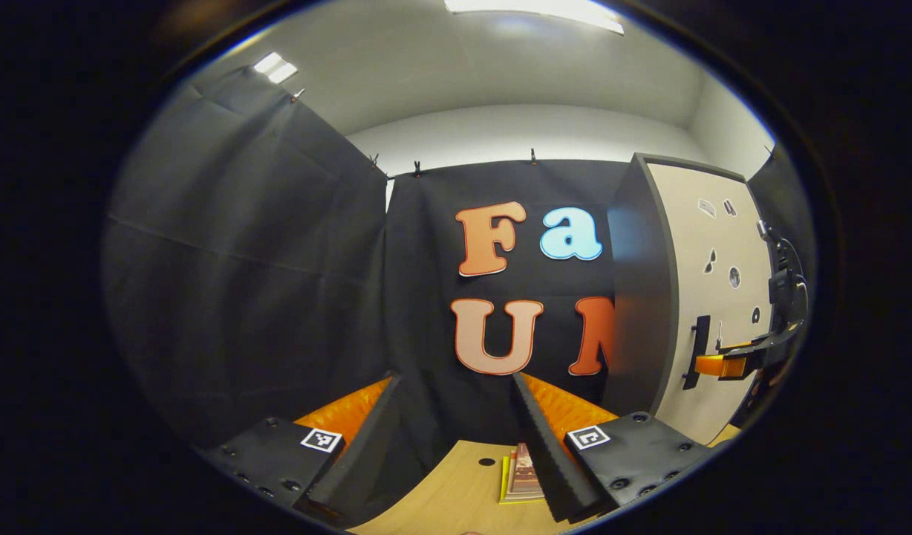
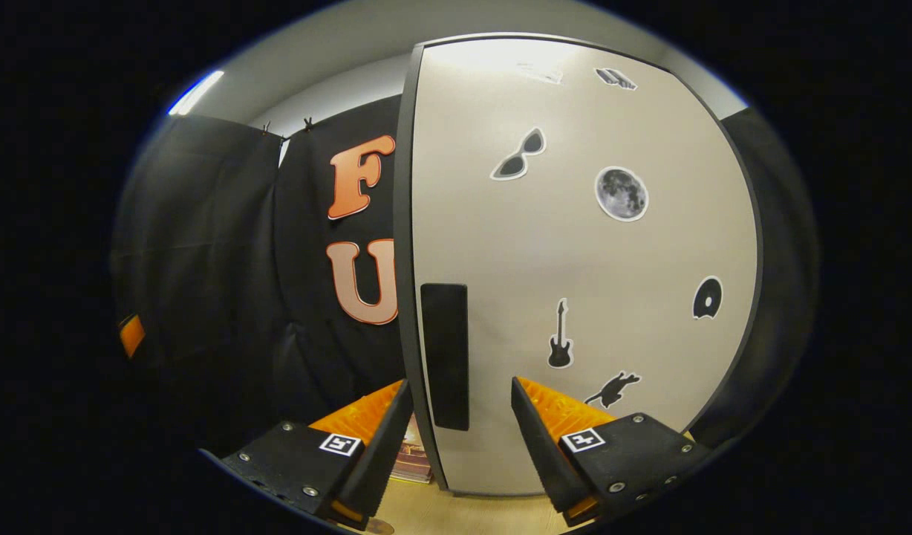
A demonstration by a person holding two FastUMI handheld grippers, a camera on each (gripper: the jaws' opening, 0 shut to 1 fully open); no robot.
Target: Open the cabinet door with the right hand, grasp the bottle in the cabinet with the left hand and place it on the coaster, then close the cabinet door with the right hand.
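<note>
While cabinet door (image 2: 575,260) shut, right gripper (image 2: 456,438) open before handle (image 2: 445,355).

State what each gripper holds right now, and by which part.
Nothing is held. The left gripper is open over the table. The right gripper is open, its fingers straddling the cabinet door's handle without pressing it.

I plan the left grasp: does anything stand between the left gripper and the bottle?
Yes. The cabinet door is shut, so the bottle stays hidden behind it. The right gripper is open around the handle.
</note>
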